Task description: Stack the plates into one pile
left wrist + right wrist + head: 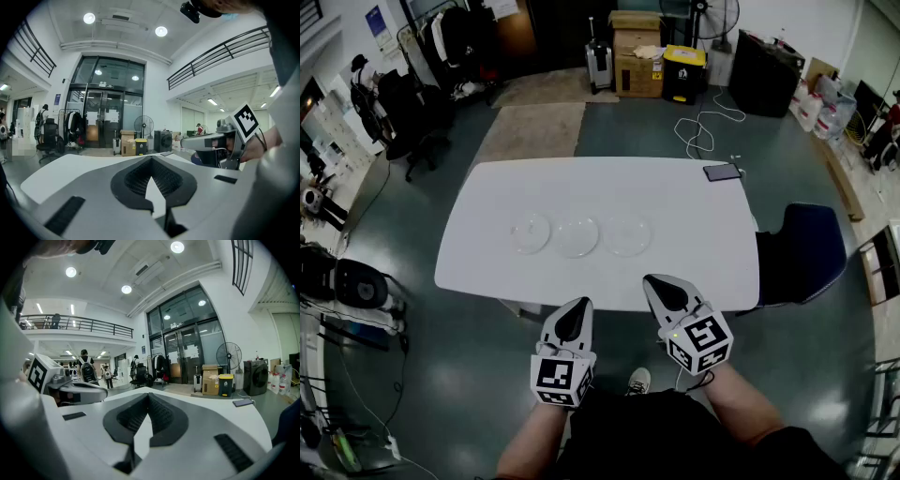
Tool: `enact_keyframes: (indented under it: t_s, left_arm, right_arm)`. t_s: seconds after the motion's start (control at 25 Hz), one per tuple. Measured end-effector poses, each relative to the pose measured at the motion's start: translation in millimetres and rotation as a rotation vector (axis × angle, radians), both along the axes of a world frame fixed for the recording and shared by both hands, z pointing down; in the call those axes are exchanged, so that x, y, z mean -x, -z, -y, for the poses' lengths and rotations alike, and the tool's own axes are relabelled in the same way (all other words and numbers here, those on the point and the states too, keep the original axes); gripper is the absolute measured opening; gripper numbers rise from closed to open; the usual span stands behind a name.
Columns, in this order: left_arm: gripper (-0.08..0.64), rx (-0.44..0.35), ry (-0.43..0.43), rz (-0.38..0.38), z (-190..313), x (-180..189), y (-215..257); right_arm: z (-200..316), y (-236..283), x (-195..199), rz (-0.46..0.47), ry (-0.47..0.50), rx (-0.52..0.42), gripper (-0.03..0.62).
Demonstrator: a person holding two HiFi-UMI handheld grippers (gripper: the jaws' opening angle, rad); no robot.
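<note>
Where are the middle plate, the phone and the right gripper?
middle plate (pixel 577 236), head view, its clear centre.
phone (pixel 722 172), head view, middle of its dark screen.
right gripper (pixel 651 280), head view, the tip where its jaws meet, shut.

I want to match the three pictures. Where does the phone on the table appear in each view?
Head view: the phone lies at the far right corner of the table.
Left gripper view: the phone is a small dark shape on the table's far edge, just right of centre.
Right gripper view: the phone is at the right, on the table's edge.
Shared landmark: the yellow bin beyond the table.
</note>
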State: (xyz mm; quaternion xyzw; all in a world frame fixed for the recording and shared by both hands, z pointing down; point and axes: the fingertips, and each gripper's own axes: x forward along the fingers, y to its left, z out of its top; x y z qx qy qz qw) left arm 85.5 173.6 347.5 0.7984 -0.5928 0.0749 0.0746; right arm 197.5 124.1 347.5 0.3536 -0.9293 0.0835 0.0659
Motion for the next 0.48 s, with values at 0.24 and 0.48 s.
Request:
enact_keyframes:
  t_s: [0.24, 0.48]
  left_arm:
    - [0.017, -0.001, 0.001, -0.011, 3.1, -3.9, -5.1]
    - [0.018, -0.009, 0.003, -0.017, 2.7, -5.8, -3.6]
  right_arm:
    - [1.7, -5.3, -3.6, 0.015, 0.004, 0.004, 0.017]
    - [-2.5, -0.7, -4.1, 0.014, 0.031, -0.024, 0.018]
